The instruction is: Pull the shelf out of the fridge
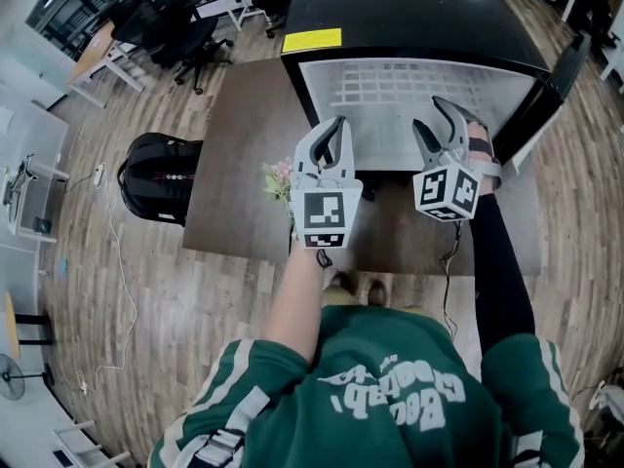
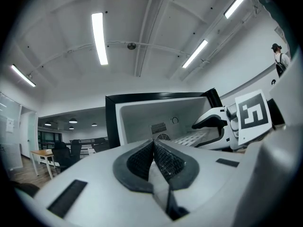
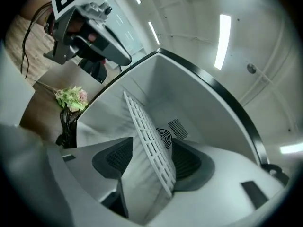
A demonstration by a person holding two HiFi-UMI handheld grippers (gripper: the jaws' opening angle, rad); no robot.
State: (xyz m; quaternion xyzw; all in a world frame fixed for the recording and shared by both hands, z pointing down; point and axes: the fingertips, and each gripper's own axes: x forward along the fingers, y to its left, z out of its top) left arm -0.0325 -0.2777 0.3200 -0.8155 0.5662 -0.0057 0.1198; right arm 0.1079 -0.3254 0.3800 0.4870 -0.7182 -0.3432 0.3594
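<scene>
Bright, even light falls from ceiling strip lamps (image 2: 98, 38); all views bow strongly at dark rounded edges, and close jaws look soft.

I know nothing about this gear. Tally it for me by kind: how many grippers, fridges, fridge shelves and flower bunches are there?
Grippers: 2 (left gripper, right gripper)
Fridge: 1
Shelf: 1
Flower bunch: 1
Total: 5

Black fridge (image 1: 409, 8), white shelf (image 1: 390, 91) inside, left tool (image 1: 336, 127) and right tool (image 1: 435, 117) before it, brown table (image 1: 234, 144)
</scene>
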